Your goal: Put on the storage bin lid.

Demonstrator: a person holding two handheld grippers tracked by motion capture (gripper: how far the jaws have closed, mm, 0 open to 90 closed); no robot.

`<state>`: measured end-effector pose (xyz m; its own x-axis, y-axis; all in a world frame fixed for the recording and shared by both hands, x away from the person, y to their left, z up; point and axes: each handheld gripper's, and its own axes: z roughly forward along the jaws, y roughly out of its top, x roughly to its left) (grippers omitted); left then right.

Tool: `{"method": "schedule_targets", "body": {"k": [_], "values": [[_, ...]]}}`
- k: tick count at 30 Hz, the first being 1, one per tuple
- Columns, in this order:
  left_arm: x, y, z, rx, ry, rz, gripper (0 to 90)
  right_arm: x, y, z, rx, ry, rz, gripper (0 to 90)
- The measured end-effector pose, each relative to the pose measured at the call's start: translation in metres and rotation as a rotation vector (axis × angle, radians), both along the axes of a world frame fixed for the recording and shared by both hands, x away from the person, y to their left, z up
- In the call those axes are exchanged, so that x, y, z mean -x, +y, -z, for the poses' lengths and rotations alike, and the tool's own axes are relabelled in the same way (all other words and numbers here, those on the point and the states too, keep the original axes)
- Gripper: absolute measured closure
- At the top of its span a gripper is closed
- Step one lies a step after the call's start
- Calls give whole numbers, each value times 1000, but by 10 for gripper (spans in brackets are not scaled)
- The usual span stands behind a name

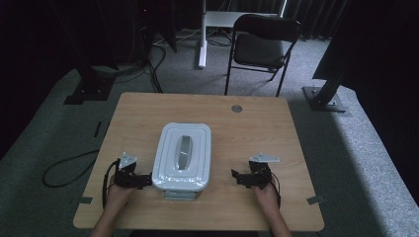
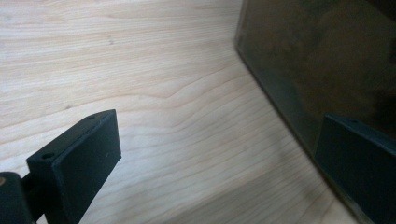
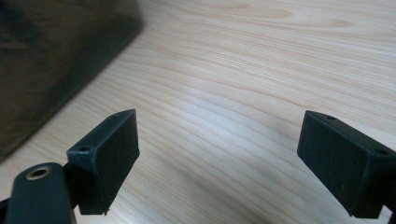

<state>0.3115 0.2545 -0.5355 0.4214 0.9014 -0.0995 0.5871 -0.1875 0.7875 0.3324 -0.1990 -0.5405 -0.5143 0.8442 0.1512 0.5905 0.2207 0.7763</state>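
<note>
A: White lidded container (image 1: 182, 160) sits near the table's (image 1: 257, 128) front edge, midway between its sides. Left gripper (image 1: 140, 180) touching its left wall, jaws spread, likely bracing.

B: Right gripper (image 1: 240, 177) released too, well apart. Bare wood toward the right and far edges.

Box (image 2: 327, 60) in left gripper view: dark blur, cut off at top and right edges. Left gripper (image 2: 219, 163) right jaw overlaps its wall. Box contents hidden under white lid (image 1: 183, 155). Forearms cut at near edge.
</note>
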Motion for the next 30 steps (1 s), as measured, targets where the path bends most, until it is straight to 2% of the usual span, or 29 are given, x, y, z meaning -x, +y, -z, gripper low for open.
{"method": "schedule_targets", "body": {"k": [3, 9, 14, 20, 22, 24, 27, 30], "values": [[3, 9, 1, 10, -4, -27, 17, 2, -9, 1, -8, -1, 35, 121], [11, 26, 5, 19, -4, -68, 17, 8, -26, 2, 23, -27, 107, 121], [17, 40, 4, 34, -20, -110, 17, 12, -40, 1, 11, -39, 153, 121], [23, 48, 5, 17, -30, -133, 17, 17, -56, 1, 2, -63, 200, 120], [25, 50, 6, 12, -29, -134, 17, 19, -61, 2, 14, -78, 238, 120], [27, 53, 7, 12, -26, -138, 17, 21, -66, 2, 12, -81, 258, 120], [29, 56, 9, 8, -11, -152, 17, 24, -73, 2, 36, -91, 292, 120], [32, 61, 10, 19, -11, -166, 17, 27, -81, 4, 33, -89, 314, 120]]}}
